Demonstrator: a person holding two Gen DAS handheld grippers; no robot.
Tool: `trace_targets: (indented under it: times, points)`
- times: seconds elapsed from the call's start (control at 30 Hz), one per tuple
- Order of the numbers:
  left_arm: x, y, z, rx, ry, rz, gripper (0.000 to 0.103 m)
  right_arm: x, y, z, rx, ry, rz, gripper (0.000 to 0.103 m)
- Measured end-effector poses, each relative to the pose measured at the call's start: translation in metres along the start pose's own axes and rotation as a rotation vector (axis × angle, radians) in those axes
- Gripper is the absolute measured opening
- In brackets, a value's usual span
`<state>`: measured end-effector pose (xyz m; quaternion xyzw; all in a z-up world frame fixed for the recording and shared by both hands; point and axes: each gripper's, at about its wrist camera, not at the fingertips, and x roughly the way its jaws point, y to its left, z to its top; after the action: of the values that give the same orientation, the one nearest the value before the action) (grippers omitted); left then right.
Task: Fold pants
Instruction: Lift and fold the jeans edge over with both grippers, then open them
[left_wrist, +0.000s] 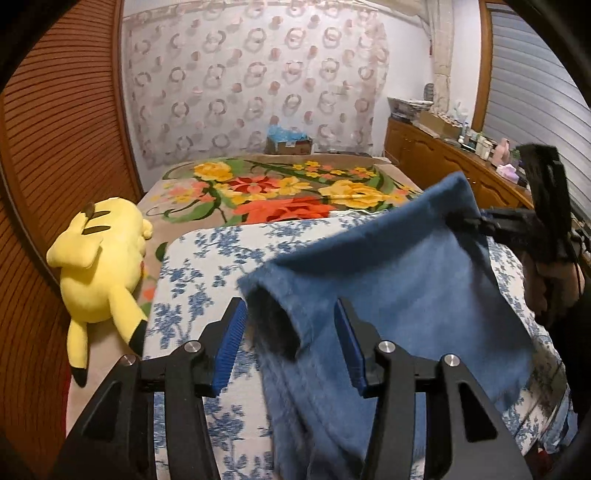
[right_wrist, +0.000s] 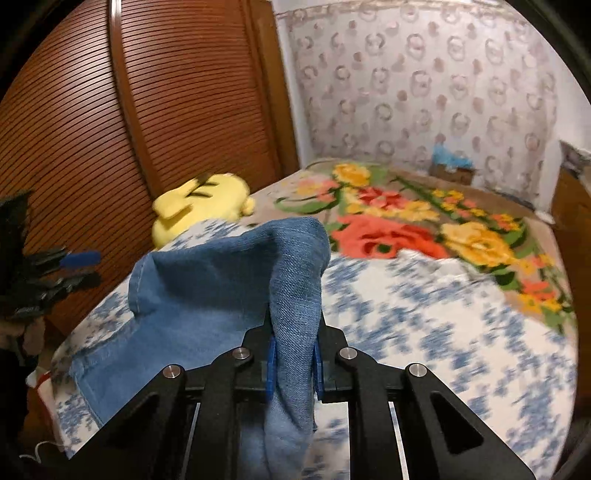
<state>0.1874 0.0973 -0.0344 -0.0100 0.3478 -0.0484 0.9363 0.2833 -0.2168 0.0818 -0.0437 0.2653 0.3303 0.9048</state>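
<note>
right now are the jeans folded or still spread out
Not folded: the jeans hang bunched, one edge pinched in the right hand-held gripper, above the bed.

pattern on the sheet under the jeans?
White sheet with blue floral print under the jeans; clearest in the left wrist view.

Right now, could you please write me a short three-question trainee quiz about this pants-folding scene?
1. True or false: the right tool is shut on the blue jeans.
2. What lies at the bed's edge by the slatted wooden door? A) yellow plush toy B) striped pillow C) folded towel
3. Fill in: the left tool has its pads standing ____, not pressing the denim.

Key: 1 true; 2 A; 3 open
</note>
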Motion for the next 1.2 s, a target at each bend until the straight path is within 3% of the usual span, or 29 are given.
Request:
trace_targets:
  times: [0.13, 0.33, 0.43, 0.47, 0.5, 0.57, 0.87, 1.2]
  points:
    - [0.001, -0.011, 0.001, 0.006, -0.002, -0.023, 0.051, -0.012, -0.024, 0.001, 0.021, 0.007, -0.079, 0.015]
    - [0.005, -0.028, -0.002, 0.026, 0.008, -0.053, 0.051, -0.008, -0.045, -0.017, 0.077, 0.052, -0.106, 0.016]
    - [0.008, -0.034, -0.003, 0.033, 0.015, -0.066, 0.051, -0.005, -0.045, -0.022, 0.097, 0.069, -0.121, 0.023]
    - [0.009, -0.036, -0.004, 0.034, 0.018, -0.066, 0.058, -0.006, -0.045, -0.025, 0.105, 0.069, -0.124, 0.025]
    - [0.010, -0.038, -0.005, 0.033, 0.018, -0.072, 0.073, -0.006, -0.043, -0.020, 0.110, 0.069, -0.126, 0.028]
    - [0.009, -0.039, -0.005, 0.030, 0.005, -0.088, 0.080, -0.009, -0.037, -0.018, 0.115, 0.071, -0.134, 0.039]
    - [0.019, -0.064, -0.016, 0.048, 0.032, -0.120, 0.080, -0.061, -0.014, -0.056, 0.122, 0.067, -0.114, 0.057]
    - [0.028, -0.103, -0.036, 0.080, 0.079, -0.185, 0.080, -0.098, -0.006, -0.105, 0.244, 0.117, -0.155, 0.059]
